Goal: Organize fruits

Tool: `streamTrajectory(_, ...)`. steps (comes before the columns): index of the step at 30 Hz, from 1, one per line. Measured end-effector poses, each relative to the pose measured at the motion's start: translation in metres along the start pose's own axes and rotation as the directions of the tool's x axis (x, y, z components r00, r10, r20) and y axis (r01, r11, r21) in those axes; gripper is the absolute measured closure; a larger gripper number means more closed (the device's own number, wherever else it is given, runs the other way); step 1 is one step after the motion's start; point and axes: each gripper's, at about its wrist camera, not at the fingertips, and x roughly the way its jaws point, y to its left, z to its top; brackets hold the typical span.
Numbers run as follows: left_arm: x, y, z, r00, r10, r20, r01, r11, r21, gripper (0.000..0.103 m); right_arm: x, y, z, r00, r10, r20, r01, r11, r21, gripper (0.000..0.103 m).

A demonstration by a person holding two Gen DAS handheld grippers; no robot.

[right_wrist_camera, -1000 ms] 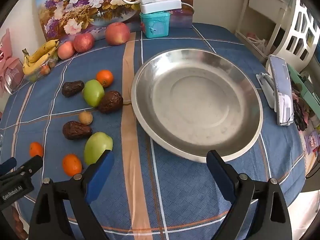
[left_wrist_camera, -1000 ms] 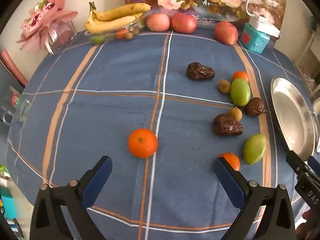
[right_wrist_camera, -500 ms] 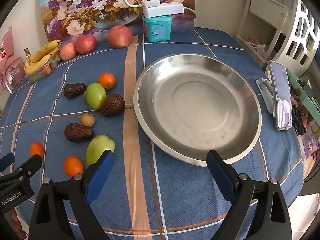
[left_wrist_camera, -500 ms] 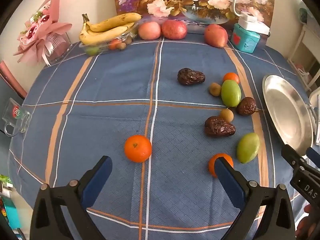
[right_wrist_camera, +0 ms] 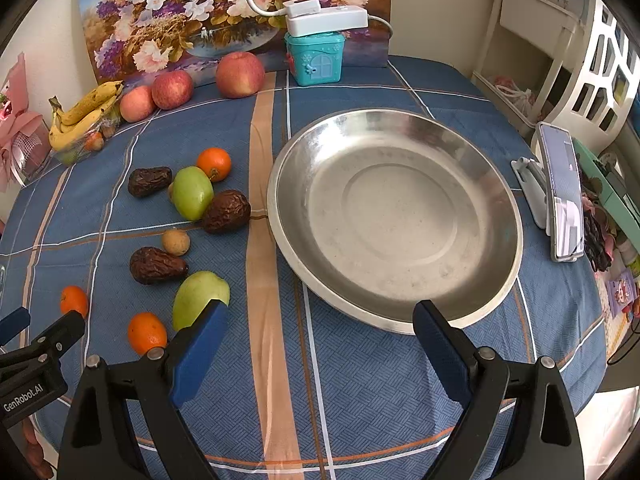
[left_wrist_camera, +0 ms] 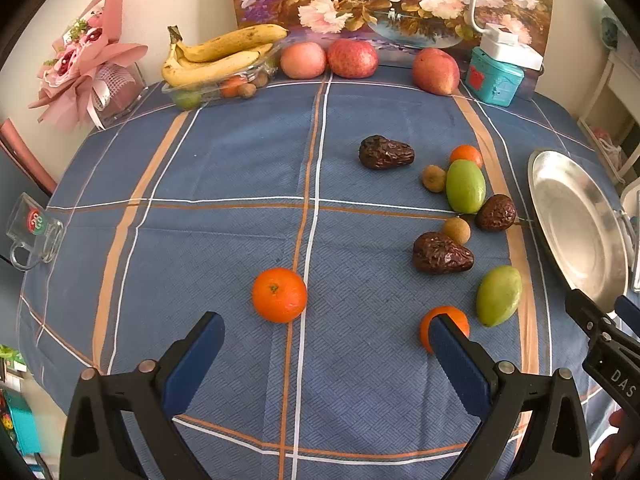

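Observation:
Loose fruit lies on the blue checked tablecloth. A lone orange (left_wrist_camera: 279, 294) sits just beyond my left gripper (left_wrist_camera: 324, 334), which is open with nothing between its fingers. A second orange (left_wrist_camera: 442, 322) peeks out behind the left gripper's right finger. Two green fruits (left_wrist_camera: 465, 186) (left_wrist_camera: 499, 295), wrinkled brown dates (left_wrist_camera: 442, 253) and small round brown fruits (left_wrist_camera: 456, 230) lie to the right. My right gripper (right_wrist_camera: 318, 322) is open and empty, over the near rim of the empty steel plate (right_wrist_camera: 394, 220); a green fruit (right_wrist_camera: 196, 296) sits behind its left finger.
At the back stand a glass dish of bananas (left_wrist_camera: 220, 60), three apples (left_wrist_camera: 352, 58), a teal box (left_wrist_camera: 496, 80) and a flower painting. A pink bouquet (left_wrist_camera: 84, 68) and glass mug (left_wrist_camera: 34, 230) are at the left edge. A phone on a stand (right_wrist_camera: 560, 196) is right of the plate.
The left wrist view has shifted: the lone orange and the fruit cluster sit further left and lower in frame, and more of the plate shows. The right gripper has held still.

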Motion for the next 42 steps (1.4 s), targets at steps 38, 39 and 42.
streamTrajectory(38,-0.0047,0.0039,0.0005,0.999,-0.011,0.045,0.012,1.0,-0.011,0.0,0.001,-0.0013,0.0004,1.0,-0.004,-0.002,0.004,1.0,0.011,0.009)
streamTrajectory(39,-0.0049,0.0038,0.0008,0.999,-0.013,0.048,0.014,1.0,-0.011,0.0,0.0012,-0.0009,0.0005,1.0,-0.004,-0.002,0.004,1.0,0.011,0.009)
streamTrajectory(42,-0.0063,0.0036,0.0017,0.998,-0.022,0.063,0.023,1.0,-0.014,0.0,0.0011,-0.0012,0.0002,1.0,0.001,0.001,-0.001,1.0,0.01,0.009)
